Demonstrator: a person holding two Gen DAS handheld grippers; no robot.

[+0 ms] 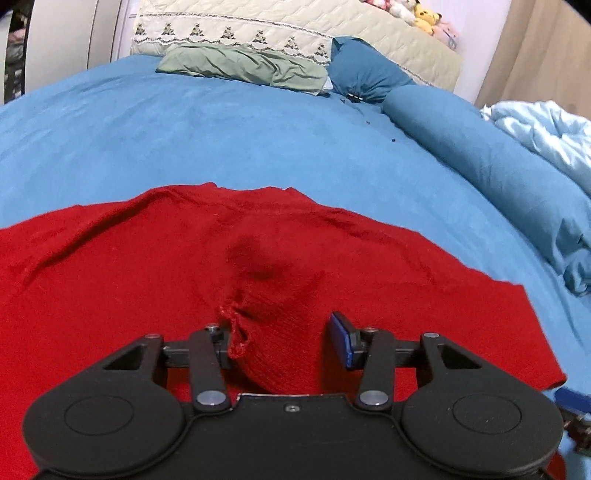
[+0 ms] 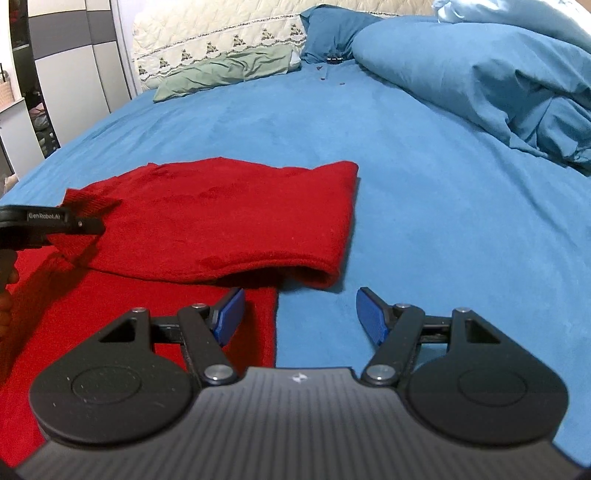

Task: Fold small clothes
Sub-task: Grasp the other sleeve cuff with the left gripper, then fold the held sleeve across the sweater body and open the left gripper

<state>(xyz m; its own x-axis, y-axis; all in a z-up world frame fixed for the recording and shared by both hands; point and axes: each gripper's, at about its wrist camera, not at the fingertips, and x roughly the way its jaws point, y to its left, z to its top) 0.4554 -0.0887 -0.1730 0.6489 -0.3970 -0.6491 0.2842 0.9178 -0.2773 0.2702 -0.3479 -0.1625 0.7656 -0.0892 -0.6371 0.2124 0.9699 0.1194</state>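
And there was the red knit garment (image 1: 147, 258), spread out on the blue bed sheet (image 1: 221, 129), near the front edge of the bed in both views. Part of it lay doubled over, and in the right wrist view the rounded fold sat just ahead of the right tongs (image 2: 299, 314).

The left tongs (image 1: 280, 332) were down on the cloth and about half open, with a bunched ridge of red knit standing up between the fingers. One pad was buried behind a frayed edge of the fabric. The other blue pad (image 1: 341, 339) stood in plain sight, right at the flank of that ridge. Whether the pads actually pinched the knit, I could not tell. From the right wrist view the same tool reached in from the left edge, with a corner of the garment tented up against it.

The right tongs were spread wide with nothing between the pads. One blue pad (image 2: 229, 317) hovered over the garment's straight side edge, the other over bare sheet.

Farther up the bed lay a crumpled green pillow (image 1: 240, 66), and behind it a cream quilted cover (image 1: 258, 22). A darker blue duvet (image 2: 480, 74) was heaped along the right side. Plush toys (image 1: 424, 18) sat at the far corner.
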